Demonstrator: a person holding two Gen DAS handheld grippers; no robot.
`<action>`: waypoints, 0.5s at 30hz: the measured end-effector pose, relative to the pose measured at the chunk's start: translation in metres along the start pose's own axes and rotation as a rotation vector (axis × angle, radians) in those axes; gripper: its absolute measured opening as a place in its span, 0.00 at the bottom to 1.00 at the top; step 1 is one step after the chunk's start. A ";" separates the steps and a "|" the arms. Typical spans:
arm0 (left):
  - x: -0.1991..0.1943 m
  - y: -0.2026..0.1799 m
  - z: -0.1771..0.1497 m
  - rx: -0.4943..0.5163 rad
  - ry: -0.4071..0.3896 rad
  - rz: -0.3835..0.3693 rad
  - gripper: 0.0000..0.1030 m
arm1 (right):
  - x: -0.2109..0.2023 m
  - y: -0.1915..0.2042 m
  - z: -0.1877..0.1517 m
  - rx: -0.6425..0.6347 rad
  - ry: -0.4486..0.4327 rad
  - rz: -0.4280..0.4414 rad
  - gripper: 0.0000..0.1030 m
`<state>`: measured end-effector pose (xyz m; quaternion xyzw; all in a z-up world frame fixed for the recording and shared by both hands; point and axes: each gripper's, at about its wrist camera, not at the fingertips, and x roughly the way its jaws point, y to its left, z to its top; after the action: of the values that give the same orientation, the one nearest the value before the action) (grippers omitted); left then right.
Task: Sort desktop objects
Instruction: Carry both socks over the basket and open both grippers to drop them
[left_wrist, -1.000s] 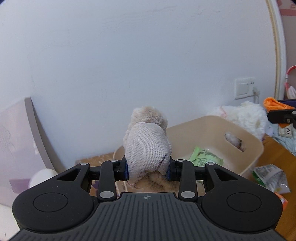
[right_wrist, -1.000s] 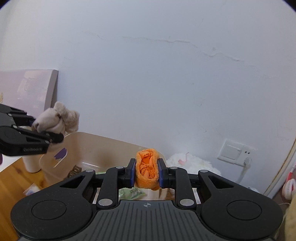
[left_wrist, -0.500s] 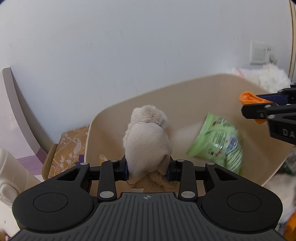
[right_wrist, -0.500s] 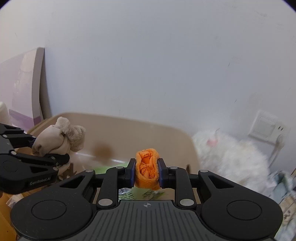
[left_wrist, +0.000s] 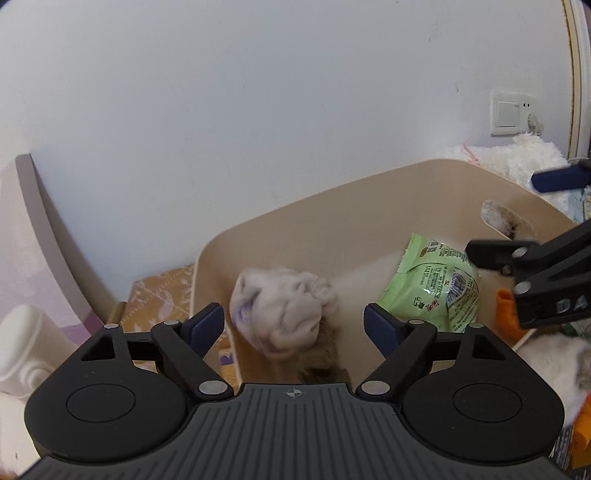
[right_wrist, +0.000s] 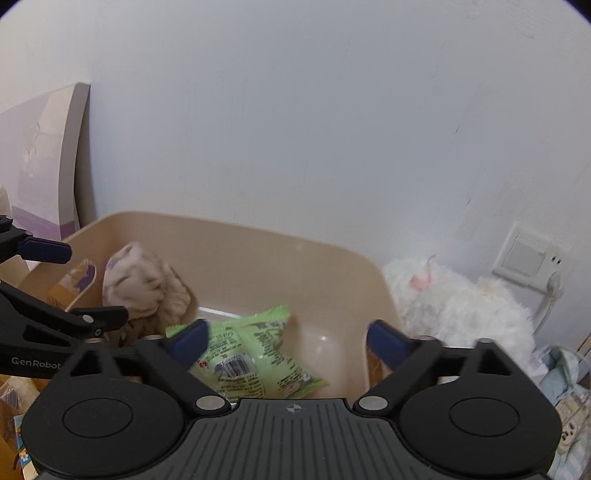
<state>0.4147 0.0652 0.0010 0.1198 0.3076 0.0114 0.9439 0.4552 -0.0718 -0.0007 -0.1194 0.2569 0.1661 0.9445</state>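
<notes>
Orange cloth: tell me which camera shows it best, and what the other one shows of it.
The left wrist view. There the orange cloth shows as a bright strip inside the beige bin, partly hidden behind the open right gripper. The right wrist view shows none of it: only the green snack packet and beige plush appear in the bin.

Beige plush toy (left_wrist: 284, 310): blurred; its lower part is hidden behind the left gripper's (left_wrist: 294, 325) body.
Orange item (left_wrist: 506, 314): mostly covered by the right gripper (left_wrist: 532, 291); what it is cannot be told.
Green snack packet (right_wrist: 255, 354): print is too blurred to be read.
Right gripper: cut off by the frame's right edge.
</notes>
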 end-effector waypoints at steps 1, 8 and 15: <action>-0.004 0.001 -0.001 0.003 -0.004 -0.002 0.82 | -0.005 -0.001 0.000 0.001 -0.010 0.000 1.00; -0.040 0.014 -0.007 0.034 -0.059 -0.011 0.82 | -0.043 -0.009 -0.005 -0.003 -0.070 -0.018 1.00; -0.080 0.041 -0.022 0.041 -0.091 -0.025 0.83 | -0.075 -0.021 -0.020 -0.014 -0.084 -0.033 1.00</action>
<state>0.3397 0.1019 0.0397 0.1358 0.2660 -0.0124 0.9543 0.3930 -0.1168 0.0251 -0.1231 0.2140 0.1570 0.9562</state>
